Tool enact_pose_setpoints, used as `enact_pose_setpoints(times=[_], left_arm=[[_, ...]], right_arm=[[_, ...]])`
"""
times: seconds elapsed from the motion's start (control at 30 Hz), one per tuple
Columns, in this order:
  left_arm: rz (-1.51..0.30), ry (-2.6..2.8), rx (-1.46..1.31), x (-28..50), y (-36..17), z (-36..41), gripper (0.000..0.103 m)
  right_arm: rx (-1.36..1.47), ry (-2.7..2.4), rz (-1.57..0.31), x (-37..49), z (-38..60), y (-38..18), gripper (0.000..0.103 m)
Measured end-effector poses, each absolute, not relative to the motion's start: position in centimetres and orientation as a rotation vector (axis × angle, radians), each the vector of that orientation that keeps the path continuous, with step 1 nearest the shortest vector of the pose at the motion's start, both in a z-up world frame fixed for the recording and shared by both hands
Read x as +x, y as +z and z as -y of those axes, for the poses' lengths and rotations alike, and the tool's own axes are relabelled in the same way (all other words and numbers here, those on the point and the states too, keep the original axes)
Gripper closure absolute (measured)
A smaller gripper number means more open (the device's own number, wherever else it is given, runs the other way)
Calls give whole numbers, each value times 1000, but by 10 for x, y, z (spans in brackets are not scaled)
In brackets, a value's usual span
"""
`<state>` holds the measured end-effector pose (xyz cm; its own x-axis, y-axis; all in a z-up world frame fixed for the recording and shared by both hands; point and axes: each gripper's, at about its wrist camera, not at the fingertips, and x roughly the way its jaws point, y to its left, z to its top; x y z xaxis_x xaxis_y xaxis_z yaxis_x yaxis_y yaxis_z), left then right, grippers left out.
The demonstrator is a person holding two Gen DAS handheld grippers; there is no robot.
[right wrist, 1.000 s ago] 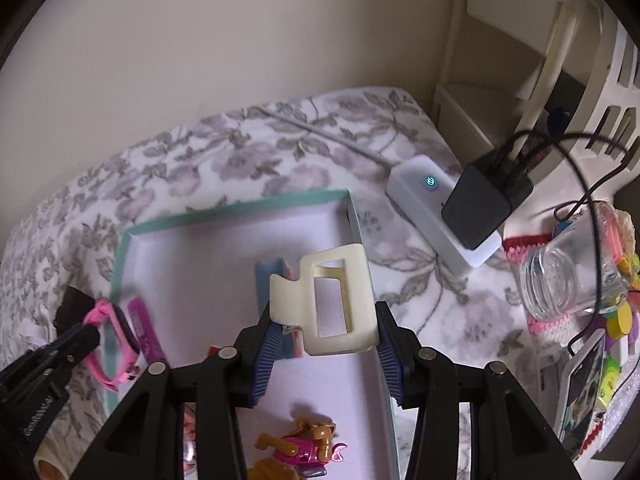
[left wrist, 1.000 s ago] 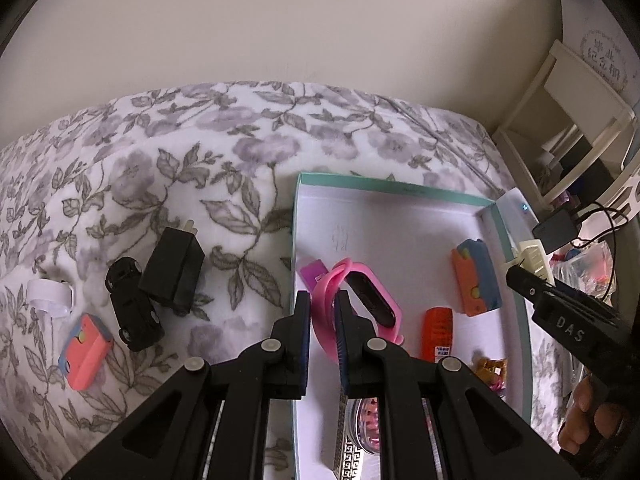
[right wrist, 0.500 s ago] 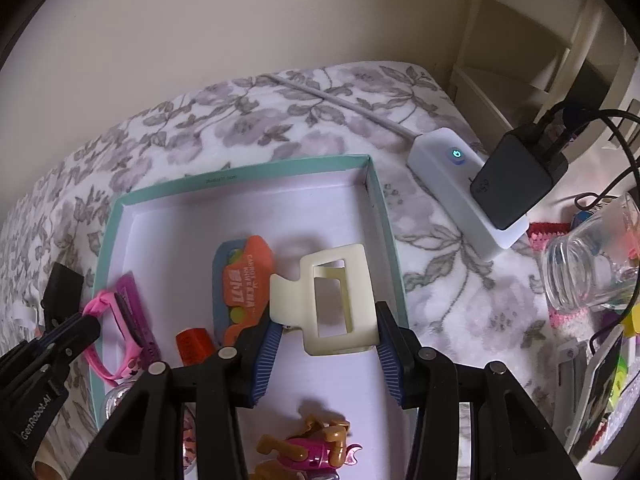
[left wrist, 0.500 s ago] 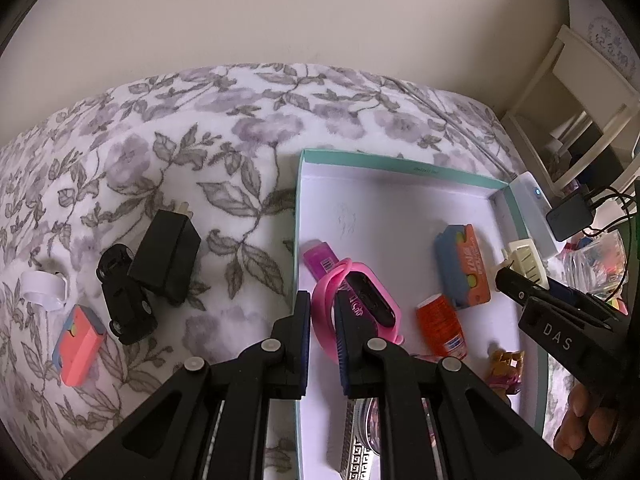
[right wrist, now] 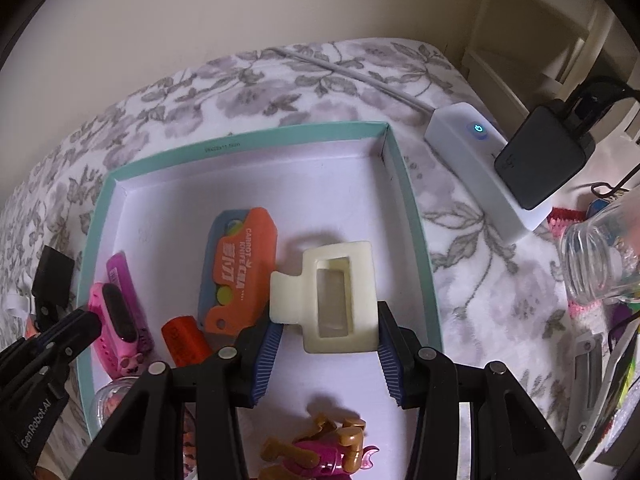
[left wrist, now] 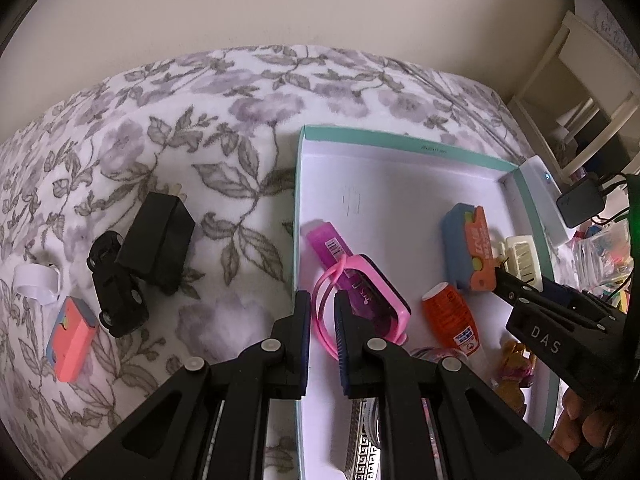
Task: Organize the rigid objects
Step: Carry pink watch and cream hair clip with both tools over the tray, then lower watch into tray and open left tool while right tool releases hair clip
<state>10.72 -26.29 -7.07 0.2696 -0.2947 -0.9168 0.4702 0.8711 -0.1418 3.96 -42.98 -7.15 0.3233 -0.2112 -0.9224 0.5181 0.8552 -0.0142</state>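
Left wrist view
Left tool [left wrist: 322, 312]: its jaws are standing nearly together above the pink band; whether the pads are pinching the thin pink strap I cannot tell.
Pink smart band [left wrist: 360, 304]: lying inside the teal-rimmed box [left wrist: 400, 140], partly over a purple tube [left wrist: 332, 248].
Risk: if the strap is caught, lifting this tool is likely dragging the band out of the box.
Waiting items: a black charger [left wrist: 160, 248], black toy car [left wrist: 116, 300], coral eraser [left wrist: 72, 336] and white ring [left wrist: 34, 284] are sitting on the floral bedspread [left wrist: 200, 120], outside the box.

Right wrist view
Right tool [right wrist: 326, 352]: gripping a cream hair claw clip [right wrist: 332, 296] at its lower end, over the box floor near the right wall.
Risk: the clip is hanging just beside the orange carrot knife toy [right wrist: 240, 264]; releasing high may be letting it bounce onto that toy or over the low wall.
Risk: the springy clip may be twisting out of the shallow grip.
Nearby: a toy figure [right wrist: 320, 448] is lying just below the tool.
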Motion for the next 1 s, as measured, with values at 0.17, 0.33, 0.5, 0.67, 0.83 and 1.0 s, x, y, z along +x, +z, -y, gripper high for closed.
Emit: enact_pose_setpoints(times=[0.17,0.33,0.5,0.67,0.83,1.0], left_arm=[[-1198,-519,173,107,-72,263,91],[-1202,-523,166,108,-72,262,91],[-1213,-525,146,110,-69,260,91],[-1204,-530,132,111,-61,258,89],[-1167,-499,145,113,-48,255,60],[-1144,-481,106,120,-33,245,59]], right_arm=[[310,-490,-1149,40,430,-72,55],[301,-497,-1152,41,429,-72,54],[287,-509,-1155,42,428,-70,52],[265,-513,-1148,43,425,-61,45],[257,-533,-1133,41,423,-47,43],[264,-537,-1073,36,421,-19,43]])
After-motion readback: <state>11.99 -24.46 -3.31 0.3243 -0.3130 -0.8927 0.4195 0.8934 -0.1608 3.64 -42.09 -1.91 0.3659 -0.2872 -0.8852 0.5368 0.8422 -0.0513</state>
